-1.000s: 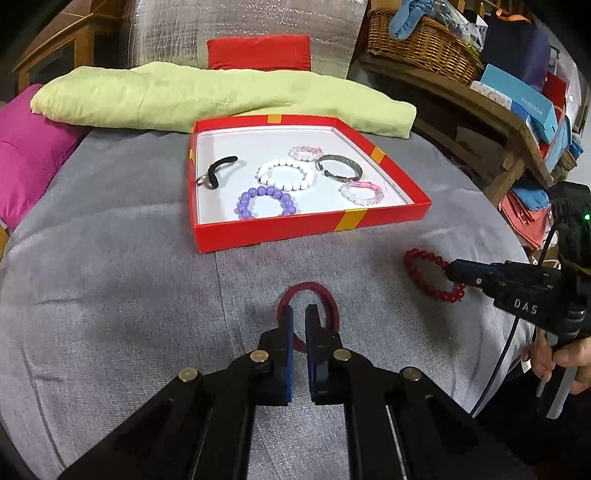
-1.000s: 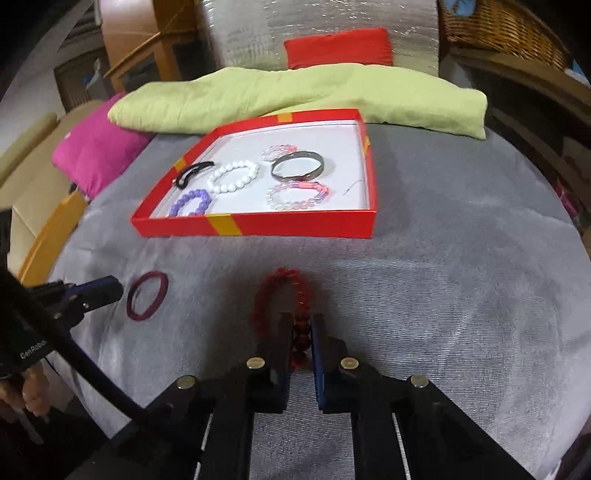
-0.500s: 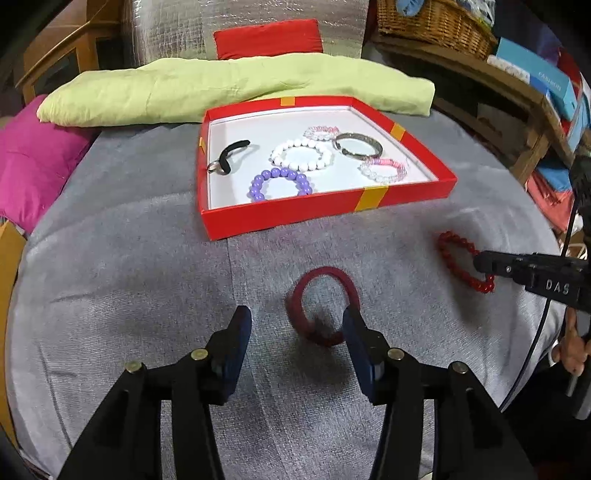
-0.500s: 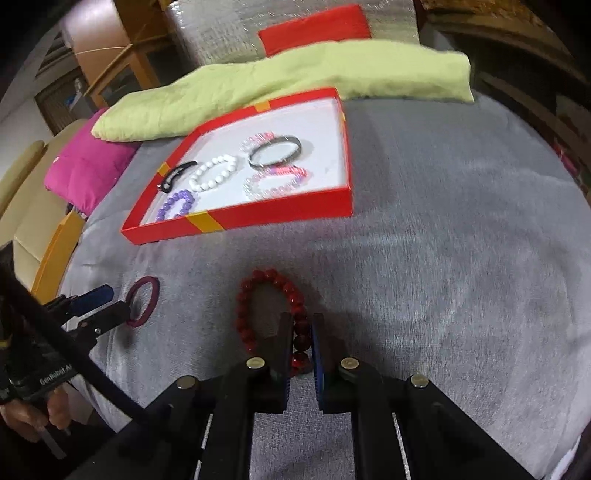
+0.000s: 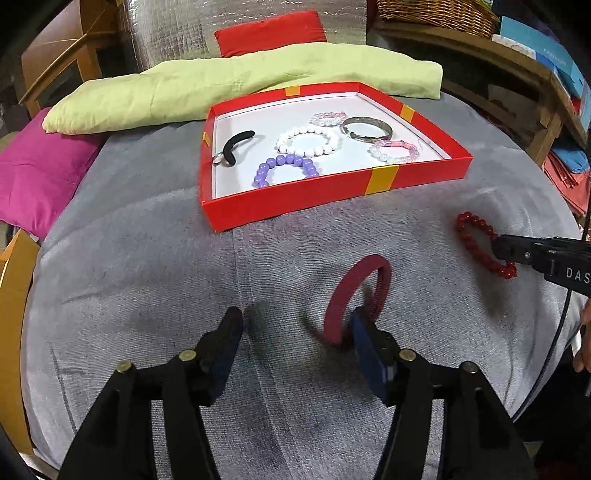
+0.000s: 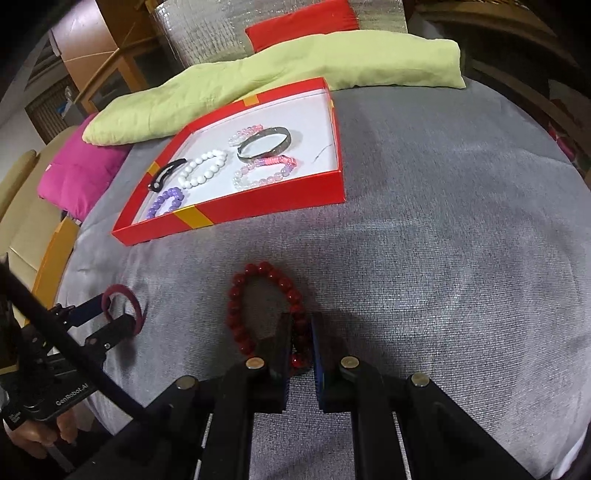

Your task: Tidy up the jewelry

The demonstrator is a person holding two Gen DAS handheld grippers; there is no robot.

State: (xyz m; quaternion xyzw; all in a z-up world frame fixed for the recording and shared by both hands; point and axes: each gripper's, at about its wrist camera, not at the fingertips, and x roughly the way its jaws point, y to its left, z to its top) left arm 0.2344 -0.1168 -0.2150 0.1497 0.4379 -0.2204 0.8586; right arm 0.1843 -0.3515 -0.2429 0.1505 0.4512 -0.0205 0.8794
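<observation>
On the grey cloth stands a shallow red box (image 5: 332, 201) (image 6: 258, 206) holding a white bead bracelet (image 5: 306, 142), a purple one (image 5: 284, 166), a metal bangle (image 5: 365, 127), pink ones and a black clip. In front of it my left gripper (image 5: 295, 321) (image 6: 107, 317) has its jaws opening, wide apart. A dark red bangle (image 5: 347, 291) (image 6: 127, 299) stands tilted on edge there, with the right finger's tip poking into its ring, and no pad presses it. To the right, my right gripper (image 6: 299, 332) (image 5: 498, 247) is shut on the red bead bracelet (image 6: 266, 273) (image 5: 476, 229), which rests on the cloth.
A long yellow-green cushion (image 5: 240, 85) lies behind the box, with a magenta cushion (image 5: 33, 173) at the left edge and a red one (image 5: 269, 31) at the back. A wooden shelf with a wicker basket (image 5: 436, 14) stands at the right. A hand (image 6: 33, 439) holds the left gripper.
My left jaws went from shut on the dark red bangle to wide apart, and the bangle has tipped up onto its edge. My right gripper stays shut on the red bead bracelet.
</observation>
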